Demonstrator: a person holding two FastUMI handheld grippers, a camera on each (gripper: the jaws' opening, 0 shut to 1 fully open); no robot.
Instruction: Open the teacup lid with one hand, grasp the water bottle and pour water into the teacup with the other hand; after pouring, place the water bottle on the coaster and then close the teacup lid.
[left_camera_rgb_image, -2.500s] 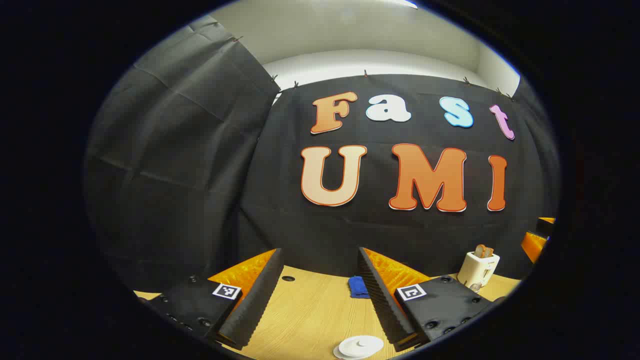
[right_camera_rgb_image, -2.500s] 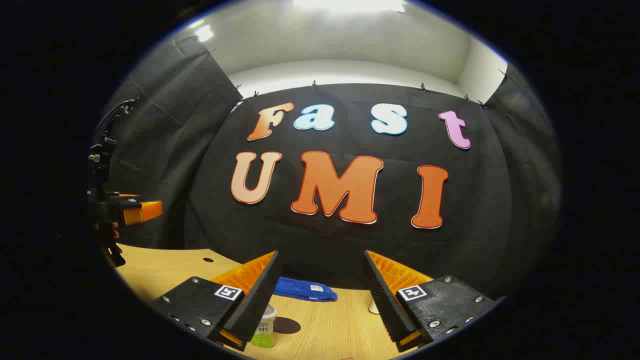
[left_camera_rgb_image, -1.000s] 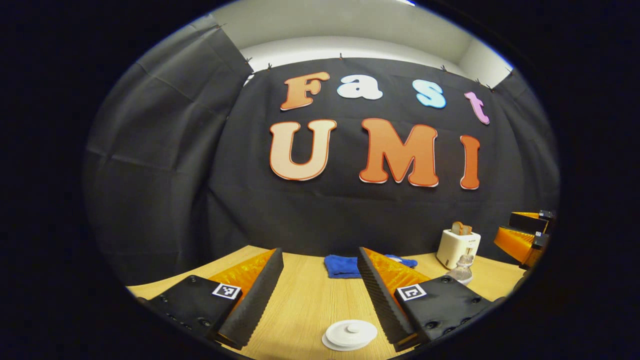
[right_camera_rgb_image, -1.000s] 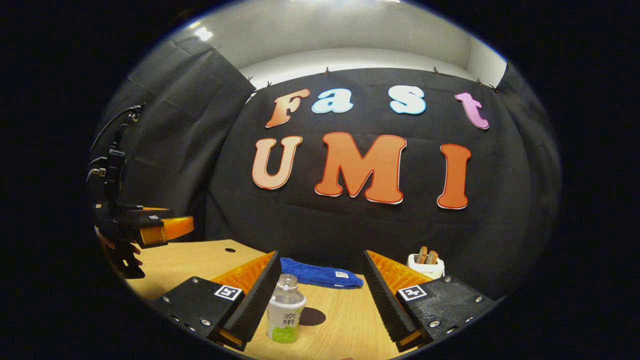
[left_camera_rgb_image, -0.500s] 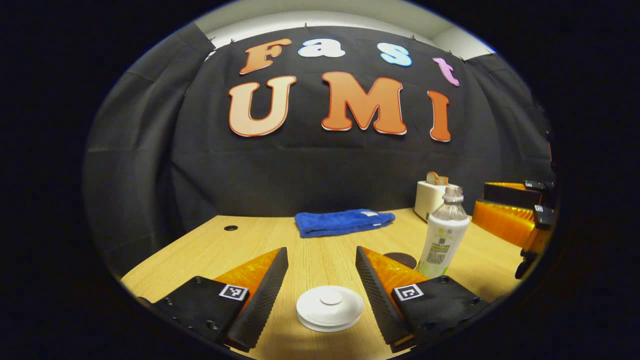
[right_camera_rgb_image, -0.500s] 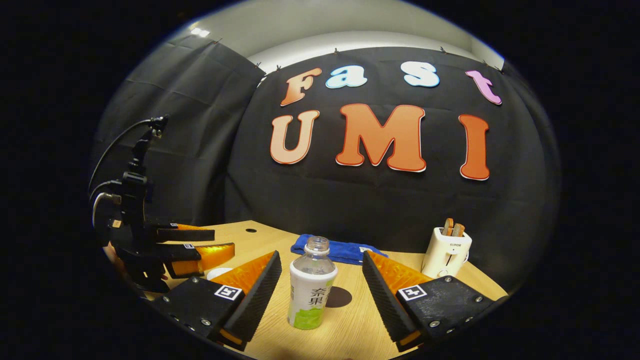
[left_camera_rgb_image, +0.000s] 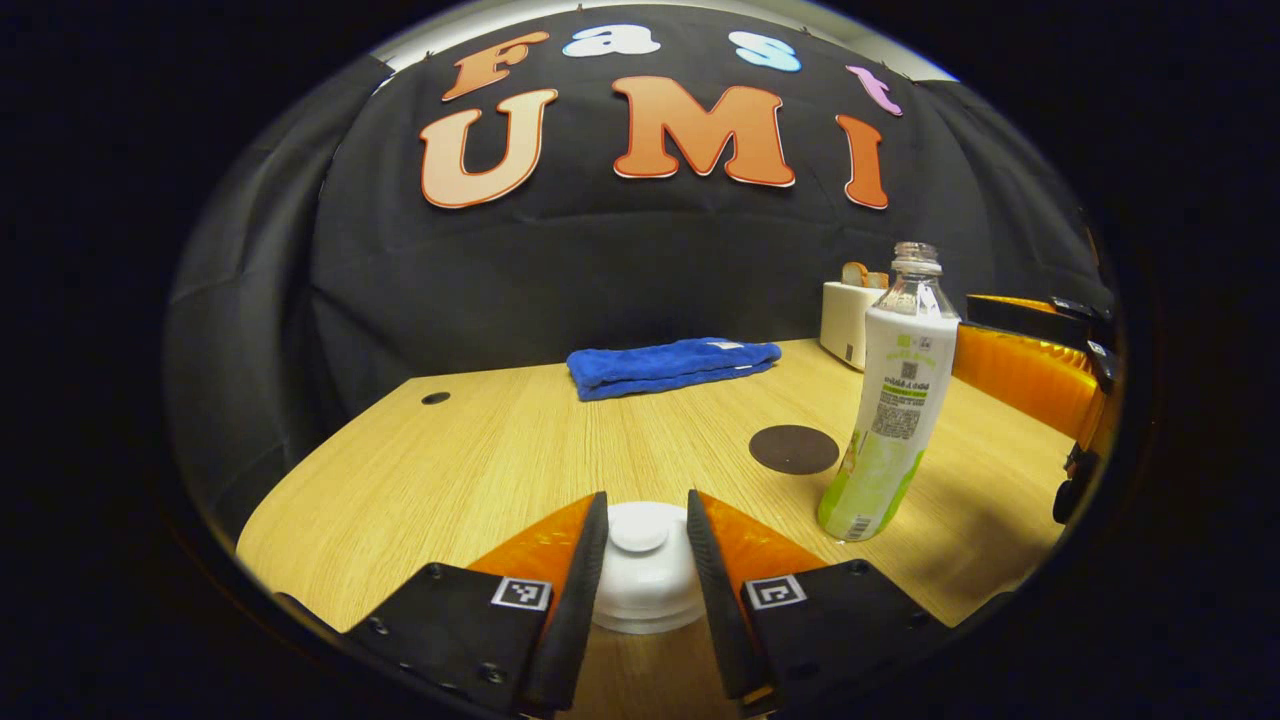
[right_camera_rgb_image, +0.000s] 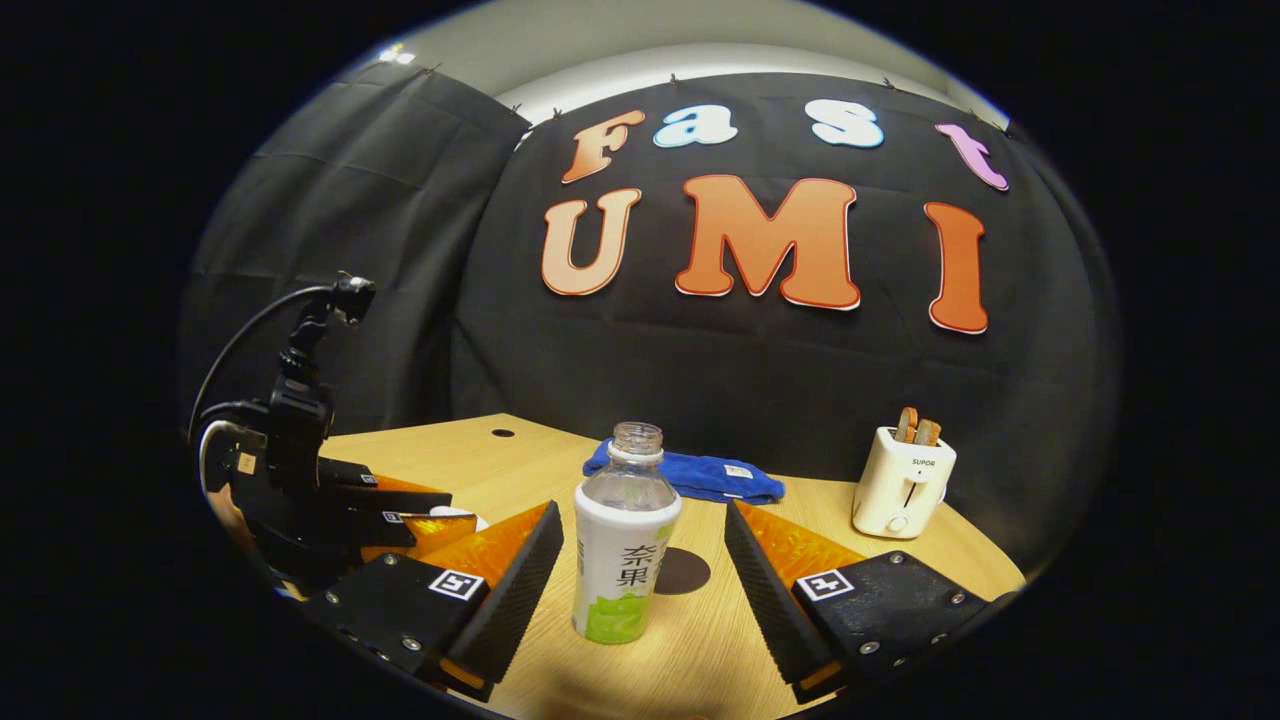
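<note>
Left gripper view: the left gripper has its fingers close on either side of the white teacup lid on the wooden table; whether they press it I cannot tell. A crooked grip could let the lid slip.

Right gripper view: the right gripper is spread wide around the upright, uncapped water bottle, not touching it. Behind the bottle lies the dark coaster. A nudge could topple it.

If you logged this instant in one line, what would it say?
left gripper: fingers around teacup lid | right gripper: open, straddling water bottle | coaster: bare
</note>
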